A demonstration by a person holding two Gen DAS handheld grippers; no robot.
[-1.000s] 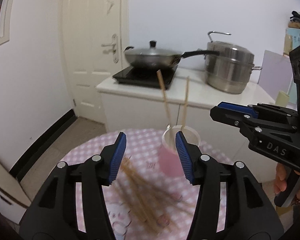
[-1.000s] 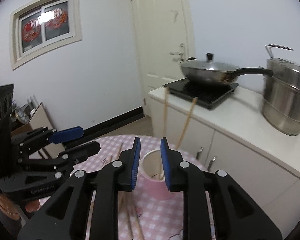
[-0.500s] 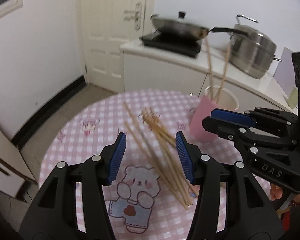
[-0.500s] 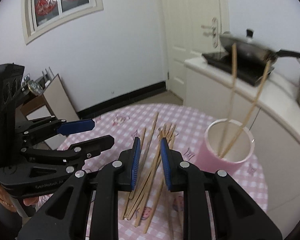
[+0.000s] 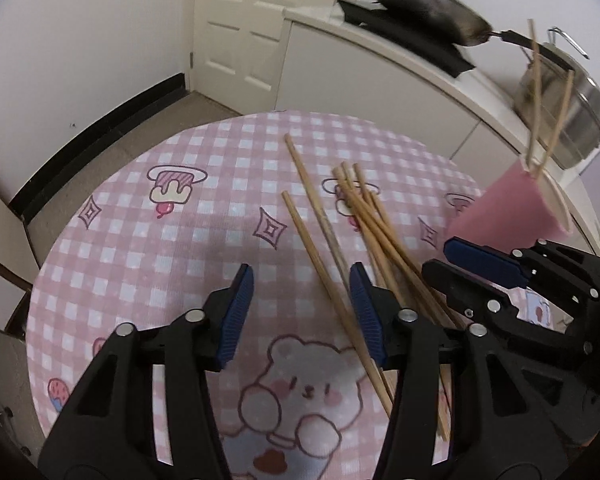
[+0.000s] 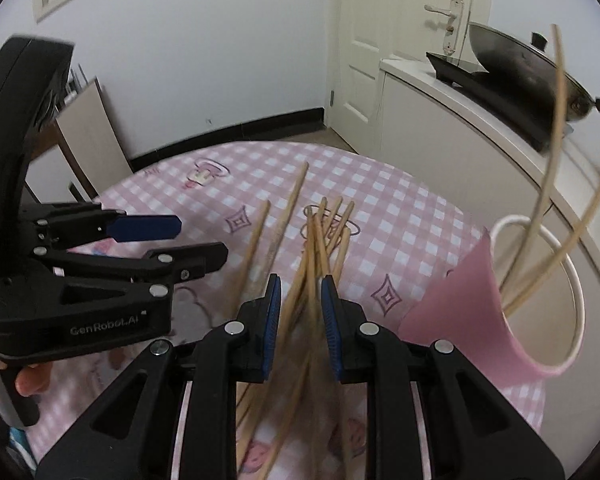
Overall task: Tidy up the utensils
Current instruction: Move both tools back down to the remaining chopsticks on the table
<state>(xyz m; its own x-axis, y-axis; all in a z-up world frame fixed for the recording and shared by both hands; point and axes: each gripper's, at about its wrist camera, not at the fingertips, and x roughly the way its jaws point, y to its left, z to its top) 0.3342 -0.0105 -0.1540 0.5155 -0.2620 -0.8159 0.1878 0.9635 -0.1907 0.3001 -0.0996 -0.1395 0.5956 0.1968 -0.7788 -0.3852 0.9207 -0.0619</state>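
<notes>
Jaws of the left gripper [image 5: 301, 312], just closing yet half-wide, and the narrow empty right gripper [image 6: 300, 322] hang over loose chopsticks [image 5: 340, 220] on the tablecloth [image 5: 140, 248], probably light, stiff, slippery, best pinched mid-shaft, pink cup [image 6: 472, 312] beyond.

Both tools are black plastic with triangular cut-outs and round silver screws. The left gripper [image 5: 301, 312] and the right gripper [image 6: 300, 322] have ribbed blue pads on their fingers. White letters "GenRobot.AI" are printed on the side of the left gripper's body.
</notes>
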